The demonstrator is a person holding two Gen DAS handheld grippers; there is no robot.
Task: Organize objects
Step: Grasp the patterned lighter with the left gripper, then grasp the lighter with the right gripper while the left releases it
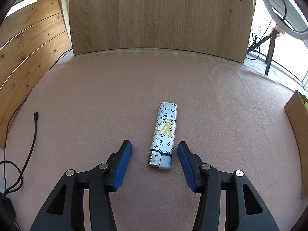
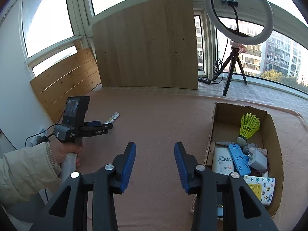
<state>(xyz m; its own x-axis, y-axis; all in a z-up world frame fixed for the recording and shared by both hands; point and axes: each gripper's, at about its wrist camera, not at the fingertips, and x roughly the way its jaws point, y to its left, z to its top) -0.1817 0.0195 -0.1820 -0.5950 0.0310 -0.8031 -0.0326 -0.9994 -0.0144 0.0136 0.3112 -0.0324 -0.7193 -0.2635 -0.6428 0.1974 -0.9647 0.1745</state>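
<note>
A silver lighter (image 1: 163, 134) with a monogram print lies flat on the pink cloth (image 1: 96, 96), its metal head towards me. My left gripper (image 1: 154, 143) is open and low over it. The blue pads (image 1: 123, 165) stand either side of the lighter's head end and do not touch it. The right wrist view shows this gripper (image 2: 104, 125) at the left, held by a hand (image 2: 63, 152), with the lighter (image 2: 112, 117) just past it. My right gripper (image 2: 155, 144) is open over bare cloth with nothing between its fingers. To its right sits a cardboard box (image 2: 273, 134).
The box holds a yellow shuttlecock (image 2: 248, 125), a sunscreen tube (image 2: 223, 162), a blue case (image 2: 238, 159), a white charger (image 2: 257, 158) and a tissue pack (image 2: 259, 188). A wooden board (image 2: 146, 53) stands at the back. A ring light on a tripod (image 2: 233, 65) is back right. A black cable (image 1: 35, 119) lies left.
</note>
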